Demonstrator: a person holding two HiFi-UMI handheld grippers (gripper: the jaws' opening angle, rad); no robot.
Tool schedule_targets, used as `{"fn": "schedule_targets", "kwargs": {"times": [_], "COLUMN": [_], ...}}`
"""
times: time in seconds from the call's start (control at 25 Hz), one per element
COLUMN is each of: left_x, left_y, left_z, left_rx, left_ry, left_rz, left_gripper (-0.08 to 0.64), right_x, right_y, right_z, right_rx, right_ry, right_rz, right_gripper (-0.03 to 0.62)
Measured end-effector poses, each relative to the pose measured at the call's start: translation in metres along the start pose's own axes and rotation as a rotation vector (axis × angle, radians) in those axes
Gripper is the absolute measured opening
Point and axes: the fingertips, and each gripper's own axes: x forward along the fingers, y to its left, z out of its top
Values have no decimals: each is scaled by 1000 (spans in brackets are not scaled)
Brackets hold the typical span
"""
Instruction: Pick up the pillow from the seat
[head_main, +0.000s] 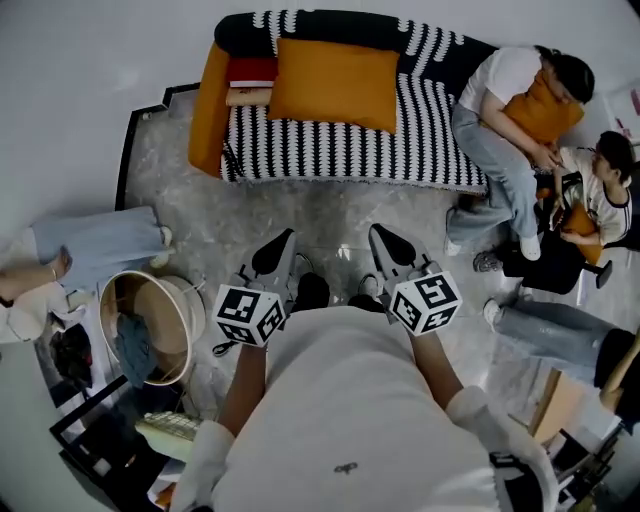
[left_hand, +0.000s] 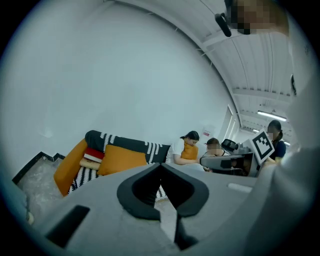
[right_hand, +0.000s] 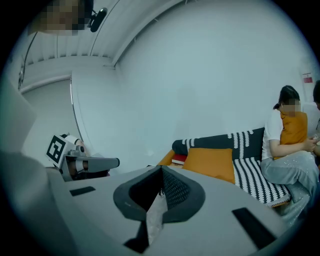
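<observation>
Right now both grippers are held out in front of the person's white shirt, side by side and pointing toward the sofa. The left gripper has its black jaws pressed together tip to tip, with nothing between them; its own view shows the two pads meeting in a closed seam. The right gripper is the same: jaws together and empty. Each carries its marker cube just behind the jaws, and the two tools sit near one another without touching.

Below them is bare grey stone floor. Across that strip of floor, well apart from both grippers, stands the sofa with its black-and-white striped cover. The orange pillow rests on the seat, leaning against the backrest, toward the left end of the sofa as the head view shows it. Just beside it on that side lie a red flat thing and a pale roll, and past those is the orange armrest.

At the sofa's other end a seated person hugs a second orange cushion. Another person sits on a dark stool next to them. Near the left gripper, on the floor, is a round basket with blue cloth inside, and beyond it are someone's legs in pale blue trousers.
</observation>
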Motion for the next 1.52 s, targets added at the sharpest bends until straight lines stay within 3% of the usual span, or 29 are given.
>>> {"fn": "schedule_targets", "kwargs": {"times": [0.44, 0.84, 1.16, 1.52], "left_x": [-7, 11, 51, 136], "left_y": [56, 70, 81, 68], "left_z": [9, 5, 31, 78], "left_rx": [8, -13, 10, 47], "left_ry": [35, 75, 77, 76], "left_rz": [-63, -90, -58, -48], "left_gripper": [11, 11, 11, 11], "right_x": [45, 57, 91, 127], "right_y": [32, 16, -20, -94], "right_z": [-3, -4, 31, 87], "right_rx": [19, 52, 53, 58], "right_ry": [18, 48, 8, -31], "right_rz": [-83, -129, -99, -44], "right_gripper": [7, 7, 7, 6]}}
